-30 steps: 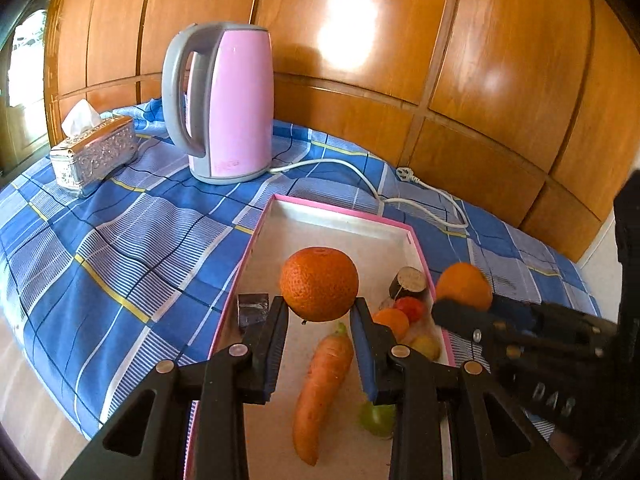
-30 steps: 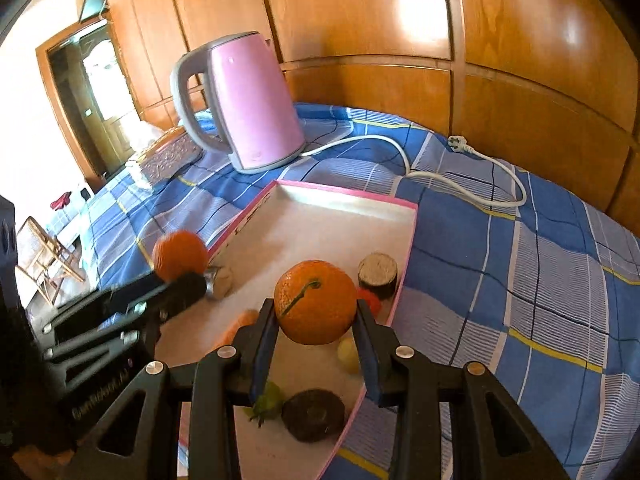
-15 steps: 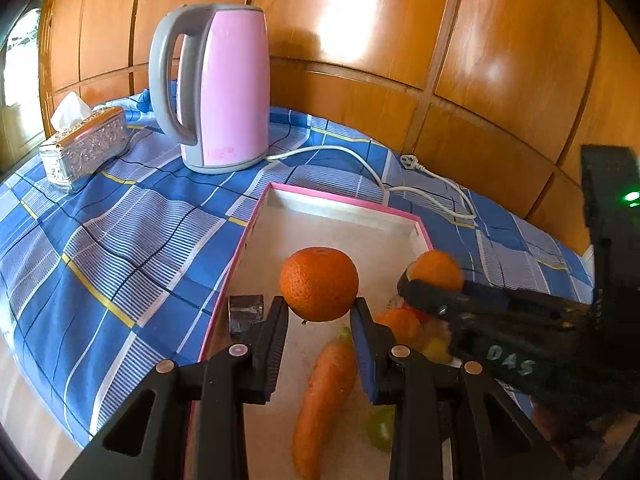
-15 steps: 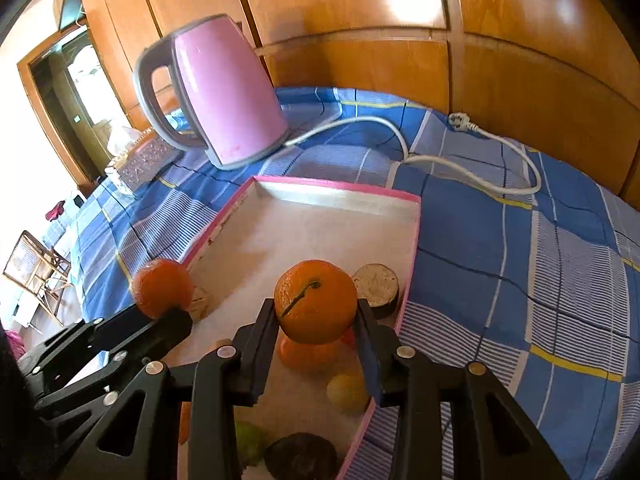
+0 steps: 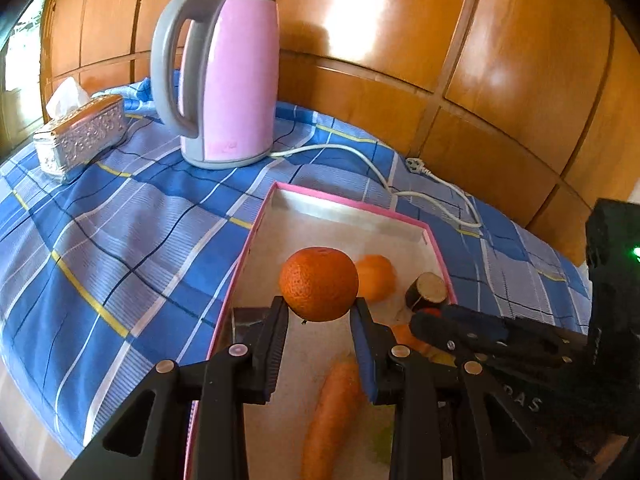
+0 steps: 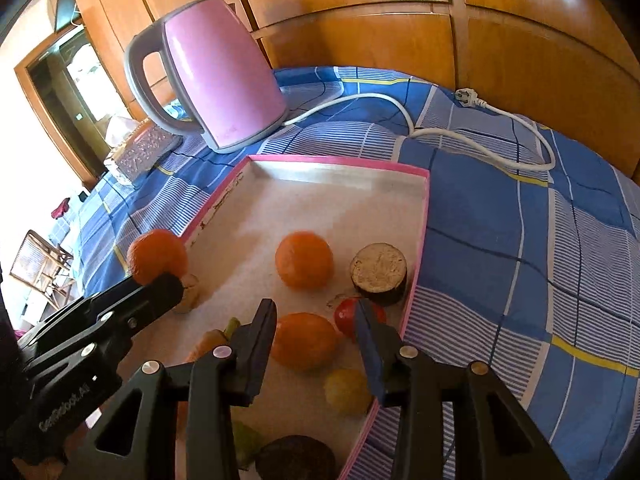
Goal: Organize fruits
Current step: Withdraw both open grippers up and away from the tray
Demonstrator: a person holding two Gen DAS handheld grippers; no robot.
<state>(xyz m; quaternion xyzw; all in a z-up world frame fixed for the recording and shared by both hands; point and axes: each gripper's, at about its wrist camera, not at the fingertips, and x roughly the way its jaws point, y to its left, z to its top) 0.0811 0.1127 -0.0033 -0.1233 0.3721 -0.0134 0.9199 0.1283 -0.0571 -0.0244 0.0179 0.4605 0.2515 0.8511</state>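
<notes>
The left gripper [image 5: 318,312] is clamped on an orange [image 5: 319,283], up over the pink tray [image 6: 416,276]. The right gripper [image 6: 316,316] has its jaws apart, with nothing held. In the tray lie two more oranges [image 6: 305,266], a carrot [image 5: 334,412], a small red fruit [image 6: 347,316], a yellow fruit [image 6: 347,392], a green fruit [image 6: 246,442] and a dark round piece [image 6: 379,274]. The tray sits on a blue checked cloth [image 5: 120,240]. A pink kettle [image 5: 228,80] stands near the far edge, a tissue box [image 5: 80,136] at the far left corner.

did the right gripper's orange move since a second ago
Yes. The orange has left the right gripper and now lies in the tray beside the brown round.
</notes>
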